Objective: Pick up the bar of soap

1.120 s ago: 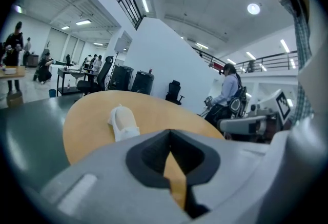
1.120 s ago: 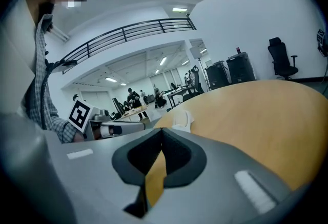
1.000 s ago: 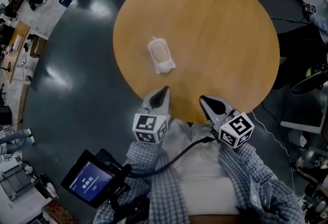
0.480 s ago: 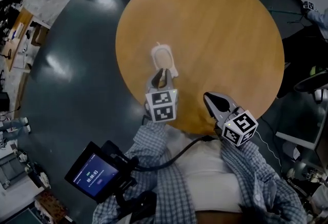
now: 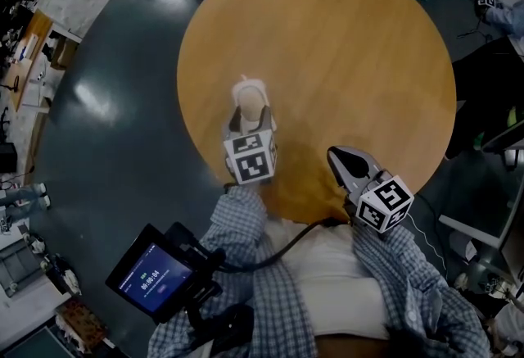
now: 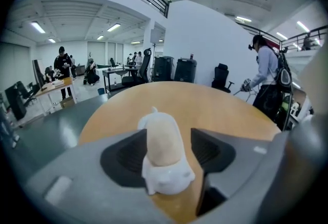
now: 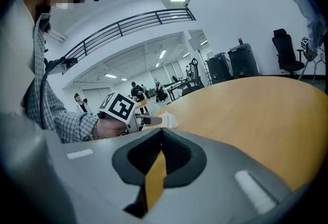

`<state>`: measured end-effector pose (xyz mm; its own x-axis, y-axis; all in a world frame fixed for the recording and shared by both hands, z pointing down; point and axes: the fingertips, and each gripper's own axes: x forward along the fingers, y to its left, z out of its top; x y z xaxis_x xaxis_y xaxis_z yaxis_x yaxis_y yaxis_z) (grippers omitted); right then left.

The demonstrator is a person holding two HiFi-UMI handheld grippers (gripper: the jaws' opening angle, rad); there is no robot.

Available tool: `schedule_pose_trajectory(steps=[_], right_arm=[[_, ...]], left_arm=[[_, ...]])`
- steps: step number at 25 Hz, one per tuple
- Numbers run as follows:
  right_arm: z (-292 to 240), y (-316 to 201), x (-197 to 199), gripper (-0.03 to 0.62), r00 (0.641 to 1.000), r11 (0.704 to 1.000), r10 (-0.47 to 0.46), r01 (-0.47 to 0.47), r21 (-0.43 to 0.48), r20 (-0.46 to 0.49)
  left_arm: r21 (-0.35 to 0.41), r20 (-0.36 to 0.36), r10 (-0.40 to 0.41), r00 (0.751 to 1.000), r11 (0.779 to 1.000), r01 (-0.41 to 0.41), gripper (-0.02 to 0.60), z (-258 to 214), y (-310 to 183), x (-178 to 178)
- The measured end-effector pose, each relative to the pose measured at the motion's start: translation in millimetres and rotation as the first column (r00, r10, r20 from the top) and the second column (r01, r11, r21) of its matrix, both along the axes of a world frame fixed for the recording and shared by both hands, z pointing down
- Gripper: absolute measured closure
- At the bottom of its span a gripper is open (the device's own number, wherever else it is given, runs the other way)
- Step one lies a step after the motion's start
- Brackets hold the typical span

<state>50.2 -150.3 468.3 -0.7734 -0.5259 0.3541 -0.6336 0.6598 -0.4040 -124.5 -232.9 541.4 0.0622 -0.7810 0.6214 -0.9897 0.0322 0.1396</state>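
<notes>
A beige bar of soap [image 5: 248,99] lies in a white holder [image 6: 167,180] on the left part of the round wooden table [image 5: 344,45]. My left gripper [image 5: 250,115] is lowered over it. Its jaws are opening and stand either side of the soap [image 6: 163,143], with a gap on the right side. In the right gripper view the left gripper [image 7: 146,121] shows beside the white holder [image 7: 169,121]. My right gripper [image 5: 338,156] hovers at the table's near edge with its jaws together and nothing in them.
The table's near rim [image 5: 303,205] is just under both grippers. A screen device [image 5: 151,278] hangs at the person's waist. Office chairs and desks [image 6: 118,72] stand beyond the table, and another person [image 6: 266,72] stands at the far right.
My left gripper has moved forward from the table's near edge to the soap, and its jaws have gone from shut to open around it. The right gripper has stayed put.
</notes>
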Motion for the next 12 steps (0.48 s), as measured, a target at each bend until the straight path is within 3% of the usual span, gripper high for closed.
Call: schedule_pose_trajectory(steps=[12], right_arm=[[8.9,-10.8,10.9,0.591,1.000,0.999,-0.011,0.011,-0.030,0.009]], left_arm=[[-0.082,0.096,-0.108,0.990,0.990,0.116,0.293,31.7,-9.4,-17.3]])
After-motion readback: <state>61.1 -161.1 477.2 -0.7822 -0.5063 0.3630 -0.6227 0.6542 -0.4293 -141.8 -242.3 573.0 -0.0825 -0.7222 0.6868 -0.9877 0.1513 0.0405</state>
